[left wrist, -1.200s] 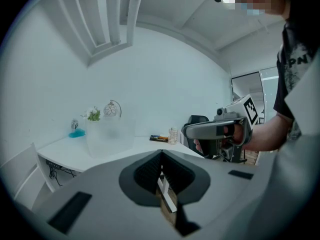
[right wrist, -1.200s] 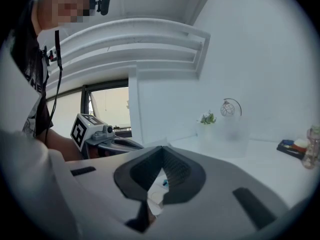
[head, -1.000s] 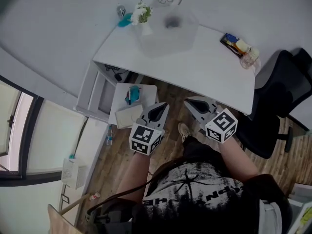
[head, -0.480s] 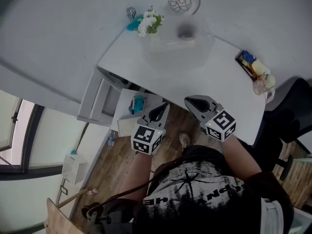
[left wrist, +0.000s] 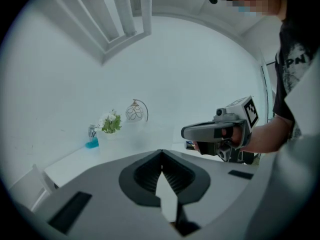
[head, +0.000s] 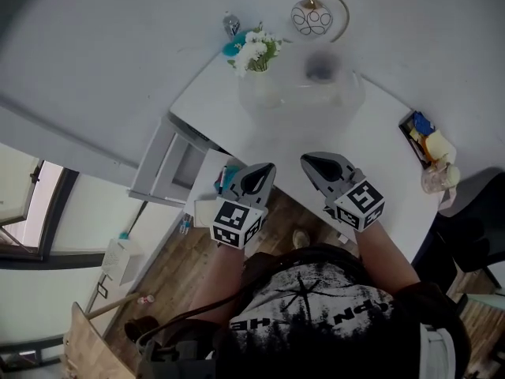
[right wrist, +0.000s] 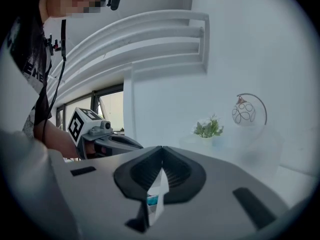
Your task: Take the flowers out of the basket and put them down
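The left gripper (head: 263, 170) and right gripper (head: 308, 161), both closed and empty, have advanced toward the table (head: 371, 156). The flowers (head: 256, 50), seemingly at the blurred basket's (head: 316, 95) edge, remain out of reach.

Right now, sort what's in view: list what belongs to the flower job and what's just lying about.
Job: flowers; basket on the desk; left gripper and right gripper, both shut and empty.

Lying about: wire globe ornament, teal item, tray of small things, black chair, drawer unit.
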